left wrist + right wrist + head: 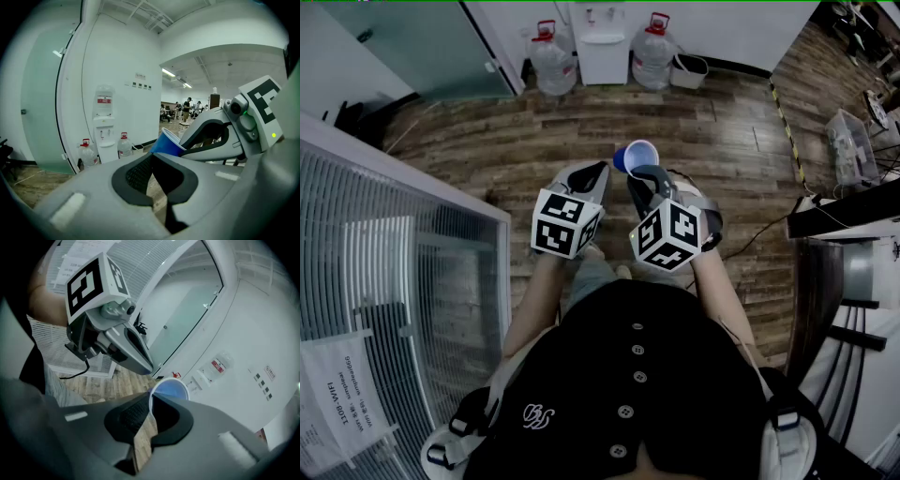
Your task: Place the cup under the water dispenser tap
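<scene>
A blue paper cup (636,155) with a white inside hangs over the wooden floor, and my right gripper (634,174) is shut on its rim. The right gripper view shows the rim (151,401) pinched between the two pads, with the cup's mouth (169,390) just beyond them. Beside it to the left, my left gripper (592,174) is shut and holds nothing. In the left gripper view, the cup (166,143) sits just past the closed tips. The white water dispenser (603,42) stands against the far wall, well ahead of both grippers, and is also visible as a dispenser (105,125) in the left gripper view.
Two large water bottles (553,62) (652,52) stand on either side of the dispenser, and a white bin (691,68) stands at its right. A frosted glass door (422,42) lies far left. A partition with blinds (384,281) runs along my left. A dark desk (844,211) is on the right.
</scene>
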`<action>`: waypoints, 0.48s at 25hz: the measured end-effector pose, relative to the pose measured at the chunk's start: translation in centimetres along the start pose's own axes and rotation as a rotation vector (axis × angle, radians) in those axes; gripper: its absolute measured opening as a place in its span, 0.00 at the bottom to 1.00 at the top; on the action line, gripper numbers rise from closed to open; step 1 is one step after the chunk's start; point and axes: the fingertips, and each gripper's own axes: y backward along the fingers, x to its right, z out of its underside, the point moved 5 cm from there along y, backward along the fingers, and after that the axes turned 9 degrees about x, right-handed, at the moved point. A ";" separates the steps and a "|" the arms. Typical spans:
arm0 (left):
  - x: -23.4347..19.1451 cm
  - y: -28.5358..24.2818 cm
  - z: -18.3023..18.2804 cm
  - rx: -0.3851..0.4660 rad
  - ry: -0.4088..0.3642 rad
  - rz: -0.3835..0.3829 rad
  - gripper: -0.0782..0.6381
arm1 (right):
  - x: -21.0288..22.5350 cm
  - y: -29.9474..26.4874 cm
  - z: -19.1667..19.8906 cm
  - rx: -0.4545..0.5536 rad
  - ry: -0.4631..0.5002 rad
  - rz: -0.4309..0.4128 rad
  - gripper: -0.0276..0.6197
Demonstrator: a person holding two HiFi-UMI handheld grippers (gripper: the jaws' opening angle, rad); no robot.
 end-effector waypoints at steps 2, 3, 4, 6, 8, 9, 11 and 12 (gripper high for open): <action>0.0 -0.2 -0.1 0.001 0.000 0.002 0.10 | 0.2 0.0 0.1 -0.004 0.006 -0.002 0.08; 0.1 -0.3 -0.1 0.002 0.002 0.003 0.10 | 0.2 0.0 0.1 -0.005 0.008 -0.004 0.08; 0.1 -0.4 -0.1 0.002 0.005 0.005 0.11 | 0.2 0.0 0.1 -0.005 0.009 -0.007 0.08; 0.2 -0.5 -0.1 -0.002 0.002 0.013 0.11 | 0.2 -0.1 0.1 -0.002 0.007 -0.011 0.08; 0.3 -0.5 0.0 -0.012 -0.020 0.023 0.10 | 0.1 -0.1 0.0 0.002 0.002 -0.010 0.08; 0.4 -0.5 -0.1 -0.017 -0.032 0.027 0.10 | 0.1 0.0 0.1 0.004 0.000 -0.010 0.08; 0.3 -0.5 -0.1 -0.017 -0.041 0.027 0.11 | 0.0 0.0 0.2 0.006 -0.003 -0.010 0.08; 0.3 -0.5 -0.2 -0.014 -0.038 0.024 0.10 | -0.1 0.0 0.2 0.008 -0.007 -0.008 0.08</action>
